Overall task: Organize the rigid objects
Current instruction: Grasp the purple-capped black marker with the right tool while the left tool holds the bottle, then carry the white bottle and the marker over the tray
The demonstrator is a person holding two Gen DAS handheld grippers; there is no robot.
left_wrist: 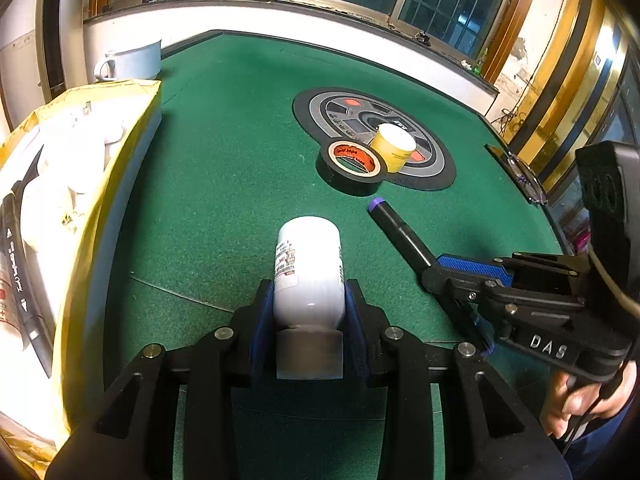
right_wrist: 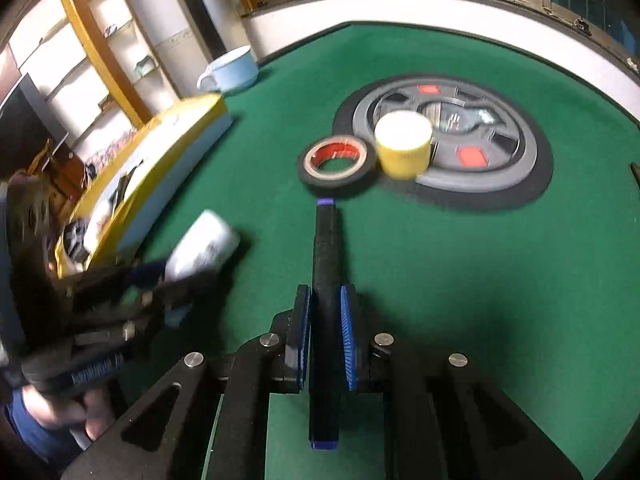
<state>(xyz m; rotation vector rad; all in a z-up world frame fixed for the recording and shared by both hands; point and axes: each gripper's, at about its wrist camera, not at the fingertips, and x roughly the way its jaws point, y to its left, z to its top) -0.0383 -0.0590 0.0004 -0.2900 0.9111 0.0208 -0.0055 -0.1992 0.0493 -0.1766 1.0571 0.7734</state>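
Item one: our left gripper (left_wrist: 308, 320) was clamped on a white bottle (left_wrist: 309, 270). The bottle lay between the blue pads, grey cap (left_wrist: 310, 354) back toward the gripper body, base pointing forward and out past the fingertips. It was held above the green felt table (left_wrist: 240, 160).

Item two: our right gripper (right_wrist: 325, 336) was closed on a black marker (right_wrist: 326, 264). The marker ran lengthwise between the two blue pads; its purple-tipped end projected well ahead of the fingertips and its blue rear end showed behind them, near the gripper body. From the left wrist view the marker slanted up and away from the right gripper (left_wrist: 436, 268), off to the right of the bottle.

Item three: ahead of the marker's tip lay a roll of black tape (right_wrist: 336, 160) with a red-printed core, flat on the felt. Just beside it, to the right, stood a yellow container (right_wrist: 403, 146) with a white top, on the edge of a round grey and black panel (right_wrist: 520, 152) set in the table.

Item four: to the left of our left gripper stood a yellow-edged box (left_wrist: 120, 148) holding white articles we could not identify. Beyond the box, at the table's far corner, sat a pale blue cup (left_wrist: 132, 64) with a handle.

Item five: a hand (left_wrist: 584, 404) gripped the handle of the right gripper.
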